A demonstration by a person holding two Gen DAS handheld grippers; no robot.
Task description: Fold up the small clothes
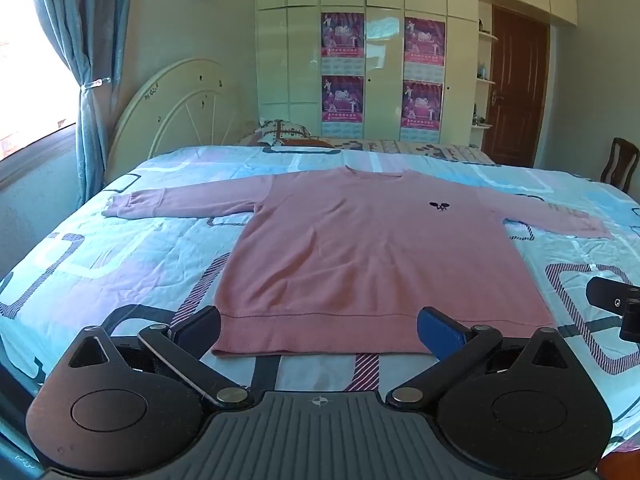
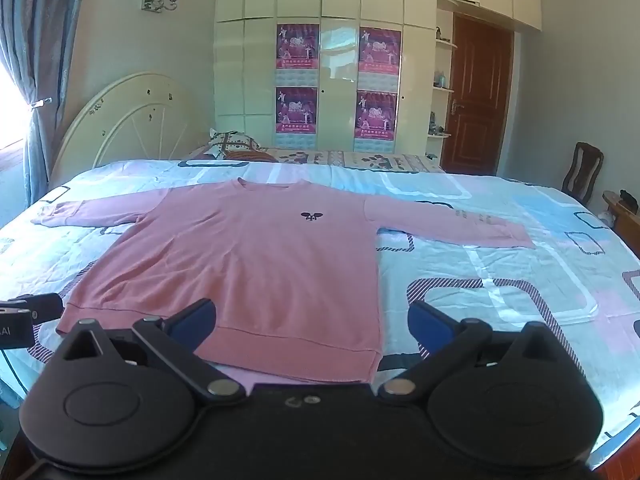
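Left wrist view: we see the pink sweater (image 1: pixel 360 248) flat at frame centre on the bed (image 1: pixel 100 248), sleeves out; left gripper (image 1: pixel 320 330) spread at its hem.

Right wrist view: right gripper (image 2: pixel 312 326) spread, holding nothing, sweater centre-left.

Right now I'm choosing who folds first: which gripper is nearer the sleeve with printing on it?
Right. The right gripper sits at the hem's corner on the printed sleeve's side; the left gripper sits toward the hem's other corner.
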